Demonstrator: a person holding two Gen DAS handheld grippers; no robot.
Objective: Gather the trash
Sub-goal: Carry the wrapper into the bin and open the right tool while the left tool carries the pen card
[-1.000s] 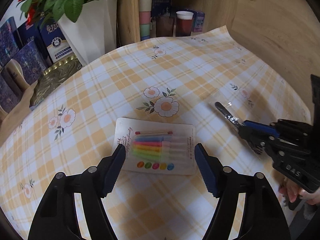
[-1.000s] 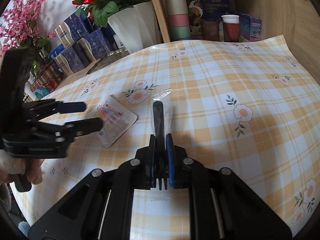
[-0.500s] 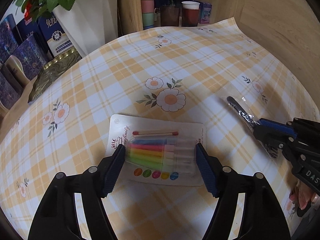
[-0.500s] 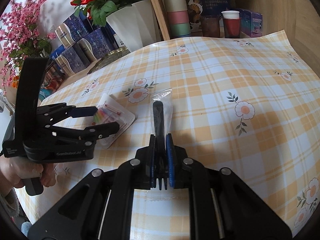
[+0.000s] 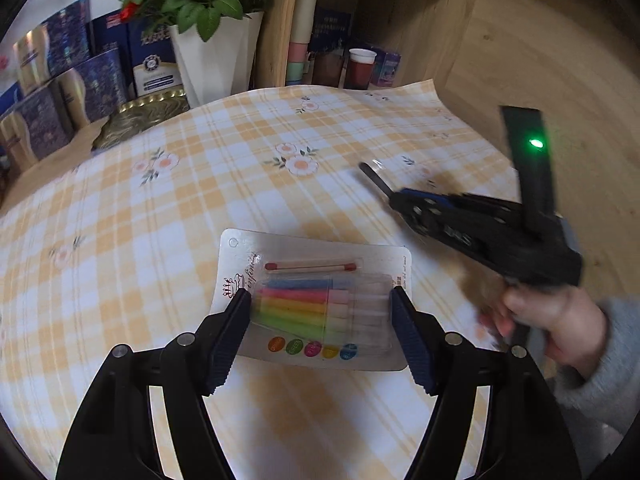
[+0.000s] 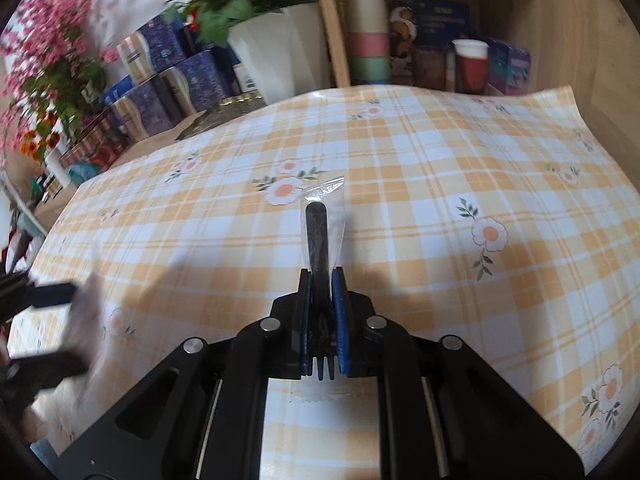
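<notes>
A candle pack (image 5: 312, 260), a white card with coloured candles under a clear blister, sits between the blue pads of my left gripper (image 5: 320, 300). The gripper is shut on its two short edges and holds it just over the yellow checked tablecloth (image 5: 200, 184). In the right wrist view that gripper (image 6: 48, 328) and the pack (image 6: 90, 316) are a blur at the far left. My right gripper (image 6: 320, 276) is shut on a black plastic fork (image 6: 317, 232) in a clear wrapper, handle pointing forward. The left wrist view shows it (image 5: 404, 200) to the right, with the fork handle (image 5: 374, 178) sticking out.
A white vase of red roses (image 5: 212, 60), blue boxes (image 5: 80, 80) and a gold tray (image 5: 140, 116) line the table's far left. Stacked cups (image 6: 368, 40) and a red cup (image 6: 472, 64) stand in a wooden shelf behind. A hand in a grey sleeve (image 5: 560, 320) grips the right tool.
The left gripper has pulled back from the daisy print toward the table's near left side, taking the candle pack along. The right gripper and its fork have stayed put.
</notes>
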